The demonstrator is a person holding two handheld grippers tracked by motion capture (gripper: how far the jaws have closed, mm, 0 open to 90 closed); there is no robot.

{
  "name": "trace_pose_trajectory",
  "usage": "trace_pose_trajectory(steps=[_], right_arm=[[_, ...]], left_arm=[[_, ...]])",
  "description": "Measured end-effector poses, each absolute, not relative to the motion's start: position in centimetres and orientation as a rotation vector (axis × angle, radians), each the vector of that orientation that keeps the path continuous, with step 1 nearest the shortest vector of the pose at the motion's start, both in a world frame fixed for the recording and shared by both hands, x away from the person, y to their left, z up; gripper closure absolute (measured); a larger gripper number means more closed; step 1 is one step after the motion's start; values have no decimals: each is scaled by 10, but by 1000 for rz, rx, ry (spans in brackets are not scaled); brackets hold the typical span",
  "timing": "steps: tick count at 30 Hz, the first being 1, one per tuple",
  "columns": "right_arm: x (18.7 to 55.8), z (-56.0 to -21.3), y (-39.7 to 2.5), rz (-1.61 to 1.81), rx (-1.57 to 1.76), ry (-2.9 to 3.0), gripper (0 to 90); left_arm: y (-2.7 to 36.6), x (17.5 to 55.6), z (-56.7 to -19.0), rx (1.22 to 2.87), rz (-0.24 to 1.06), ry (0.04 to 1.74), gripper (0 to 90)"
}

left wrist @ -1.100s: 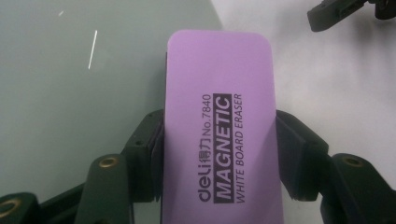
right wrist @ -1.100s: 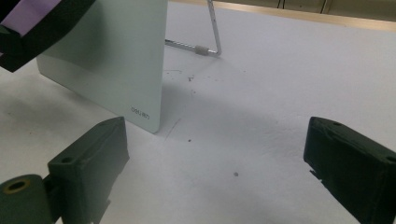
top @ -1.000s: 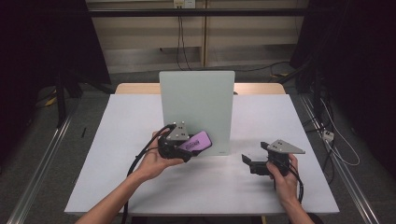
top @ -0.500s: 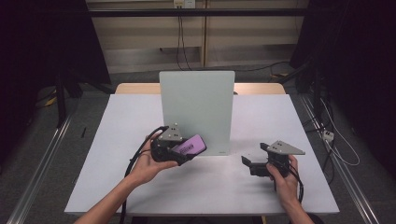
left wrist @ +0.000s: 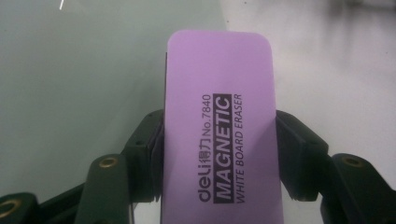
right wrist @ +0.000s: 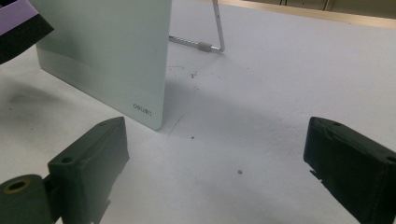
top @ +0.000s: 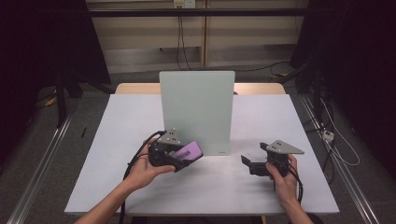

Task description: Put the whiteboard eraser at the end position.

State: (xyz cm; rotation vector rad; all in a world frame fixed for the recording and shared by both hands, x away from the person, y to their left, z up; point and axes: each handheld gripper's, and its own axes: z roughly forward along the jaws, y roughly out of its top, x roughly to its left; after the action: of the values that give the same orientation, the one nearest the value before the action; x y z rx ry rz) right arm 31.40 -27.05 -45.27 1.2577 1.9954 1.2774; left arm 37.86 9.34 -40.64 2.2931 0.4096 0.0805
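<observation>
Plastic, smooth and lilac, makes up the flat face of the eraser [left wrist: 219,135] you hold: a long slab with rounded corners, printed in black with "MAGNETIC WHITE BOARD ERASER", over a dark underside. Your left gripper [top: 180,156] has its two black jaws clamped on the eraser's long sides, and you carry it just in front of the lower left corner of the whiteboard [top: 198,109], above the table [top: 116,121]. The whiteboard is a pale, glossy, rounded rectangle standing upright on a thin wire stand [right wrist: 212,35]. The table top is matte white, speckled with small dark marks.

Your right gripper [top: 254,163] rests low at the right of the board, its blocky jaws wide apart with nothing between them.

Compared with half a second ago, your left gripper and the eraser have drawn slightly back toward you, lower against the board; your right gripper has stayed where it was.
</observation>
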Motion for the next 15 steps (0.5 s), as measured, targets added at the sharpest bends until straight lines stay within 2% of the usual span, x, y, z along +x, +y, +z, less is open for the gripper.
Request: trace_pose_trajectory(steps=[15], right_arm=[[311, -453, -276, 1280, 1248, 1994, 64]], left_arm=[[78, 361, -411, 2379, 13, 350, 412]])
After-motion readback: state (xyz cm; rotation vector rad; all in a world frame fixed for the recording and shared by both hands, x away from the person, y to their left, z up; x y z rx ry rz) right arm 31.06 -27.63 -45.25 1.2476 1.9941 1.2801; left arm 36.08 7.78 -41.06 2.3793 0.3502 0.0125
